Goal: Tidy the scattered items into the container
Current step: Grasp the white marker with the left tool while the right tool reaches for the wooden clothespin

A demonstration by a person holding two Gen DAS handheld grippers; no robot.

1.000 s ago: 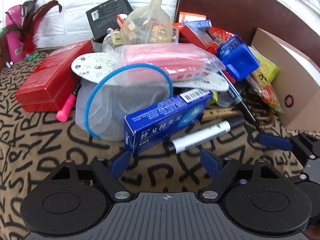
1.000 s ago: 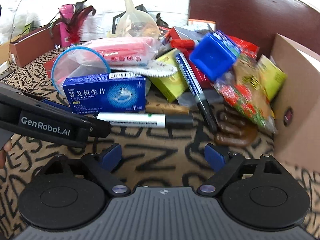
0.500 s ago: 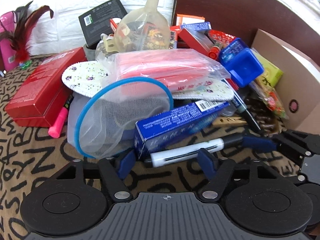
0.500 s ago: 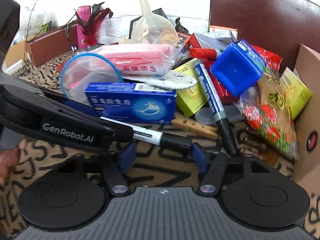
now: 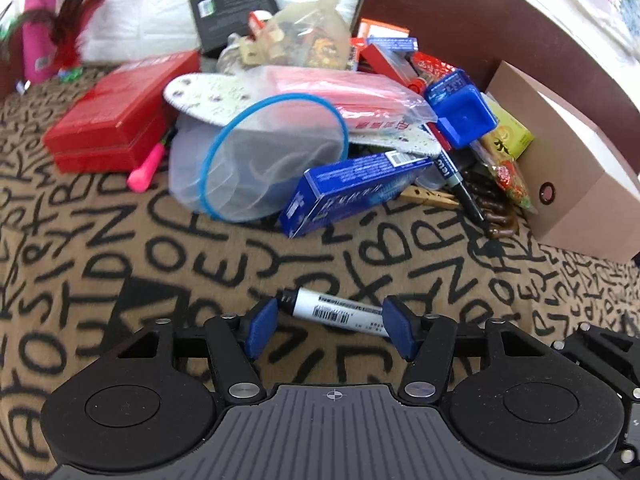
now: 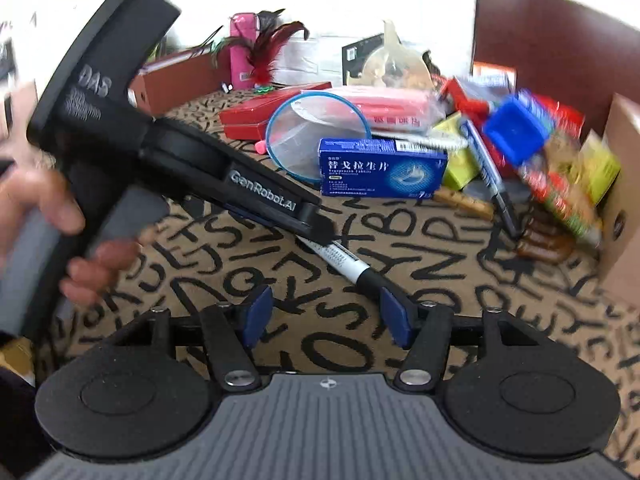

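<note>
Entry: tidying, early stage.

Left gripper: jaws opening; white marker lies slantwise between the blue pads, its dark tip just beside the left pad, its far end hidden behind the right pad; whether the pads press on it cannot be told. A hand grasps this tool's handle in the right wrist view.

Right gripper: jaws opening; only the marker's black cap end reaches its right pad; the gap otherwise shows lettered cloth; nothing gripped.

Marker's place: low over or on the cloth, well apart from the pile and not in the container.

Container: cardboard box at the right edge of the pile; its inside is not visible, so its contents cannot be judged.

Remaining, all outside the box:
- blue medicine carton;
- blue-rimmed mesh strainer;
- red case;
- pink pen;
- blue tub;
- second marker;
- wooden clothespin;
- clear funnel;
- snack packet, leaning by the box wall.

Judgement: nearly everything is left; one marker is singled out, none seen stowed.
</note>
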